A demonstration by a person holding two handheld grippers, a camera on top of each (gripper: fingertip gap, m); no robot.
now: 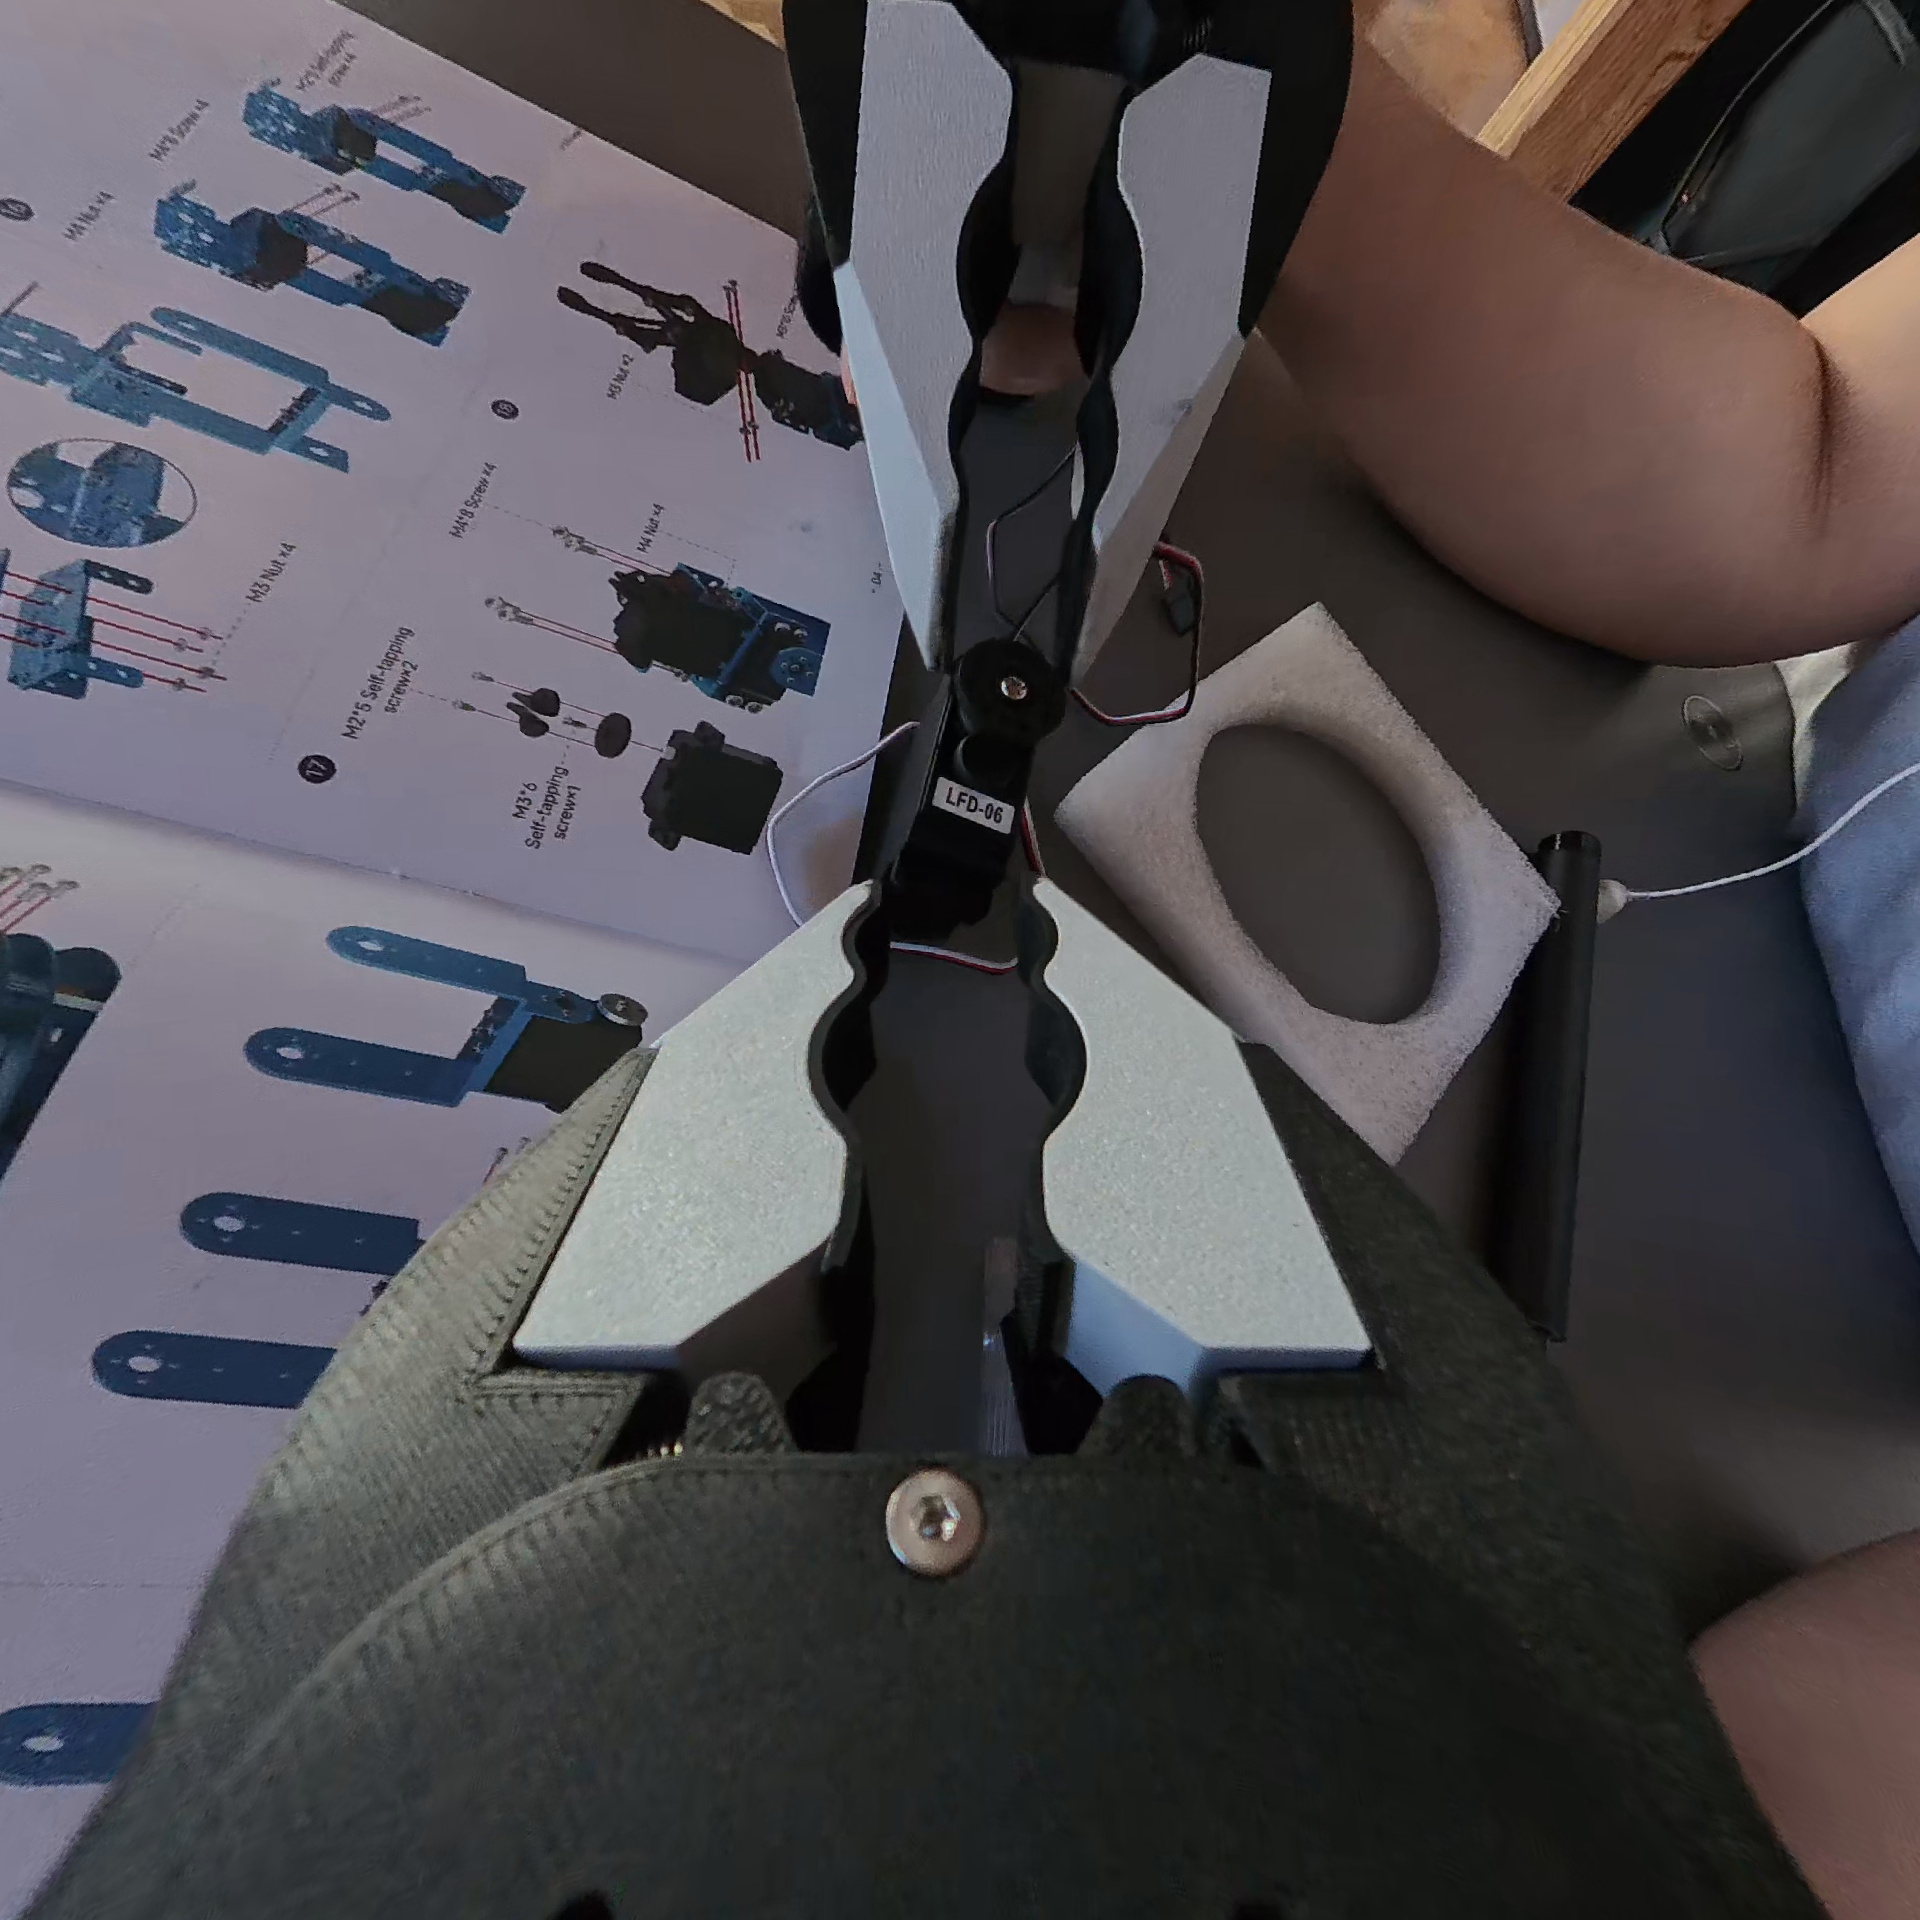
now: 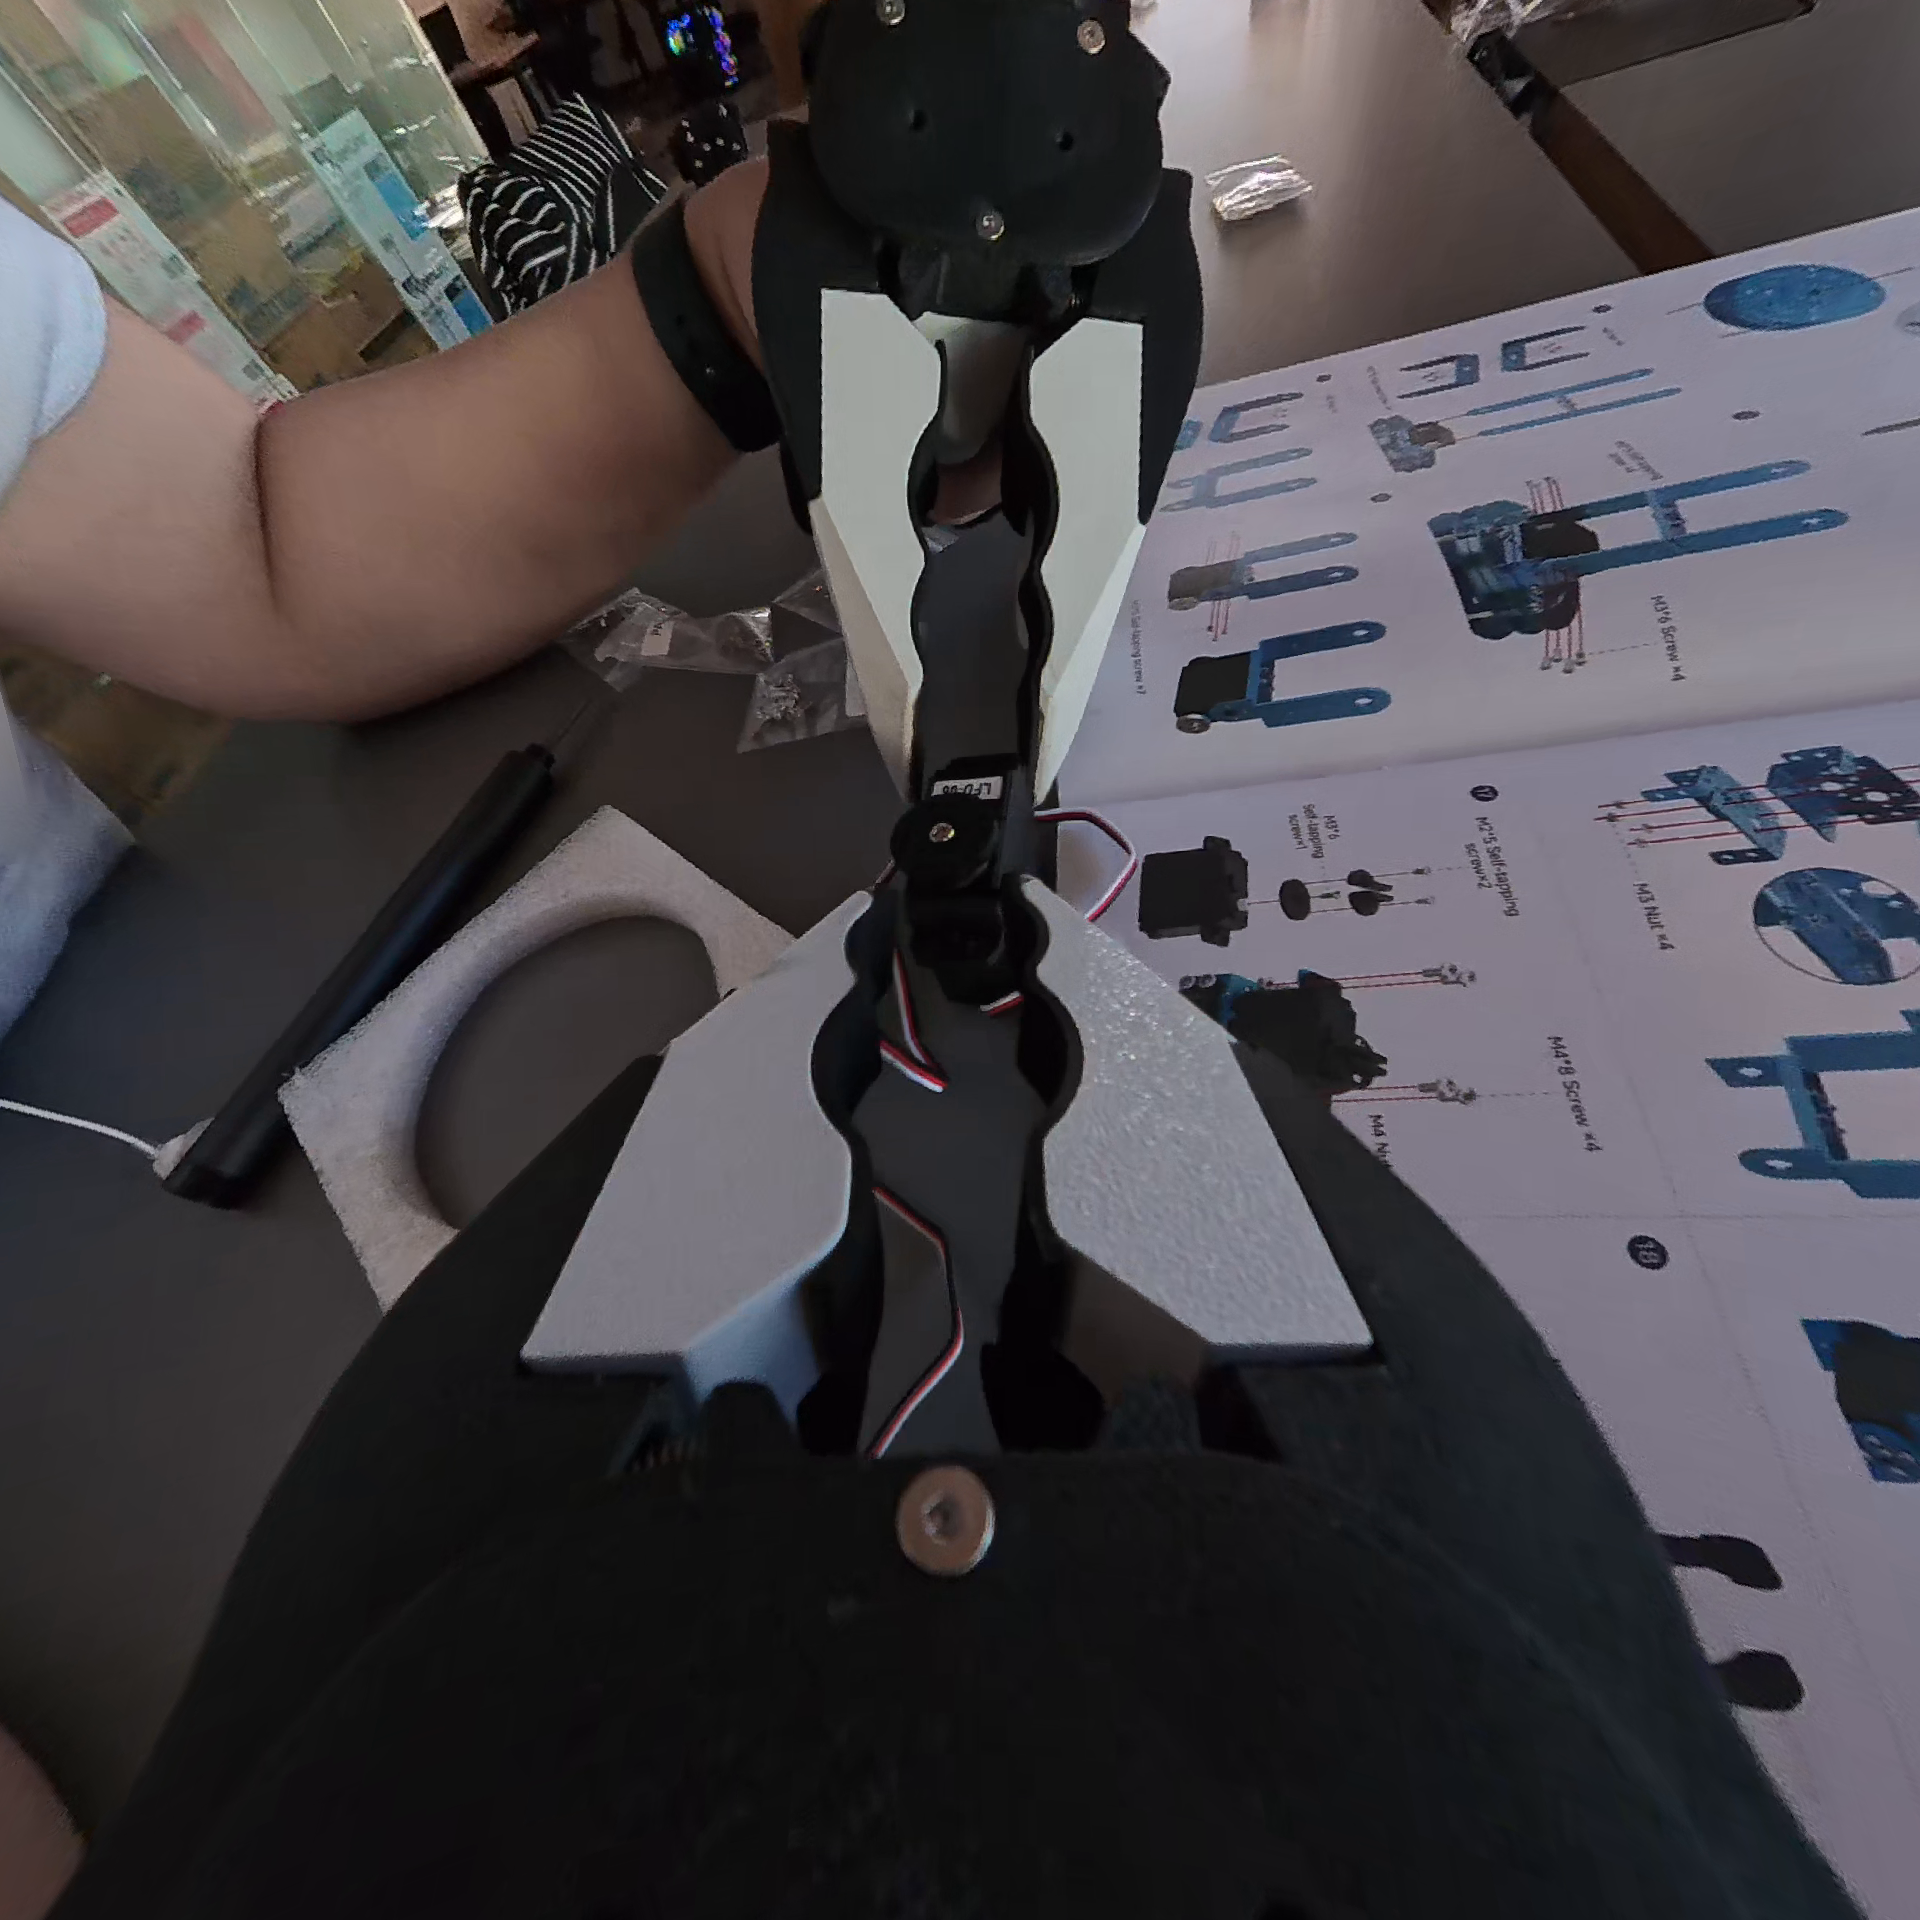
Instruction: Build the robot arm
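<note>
Two grippers meet tip to tip over the dark surface point(image 1: 1714, 1455), and between them I see a small black servo point(image 1: 961, 842) with a white label and a round black horn on top. My left gripper point(image 1: 951, 904) has its jaws clenched on one end of the servo; my right gripper point(image 2: 951, 904) has its jaws clenched on the other end, with the red, white and black wire point(image 2: 920, 1070) trailing back between its fingers. In each view the other gripper shows opposite, held by a bare arm. A large printed assembly sheet point(image 1: 312, 520) lies flat beside the servo. On the other side sits a white foam square point(image 1: 1299, 883) with an oval cut-out, and just beside it a black cylindrical tool point(image 1: 1558, 1091).
</note>
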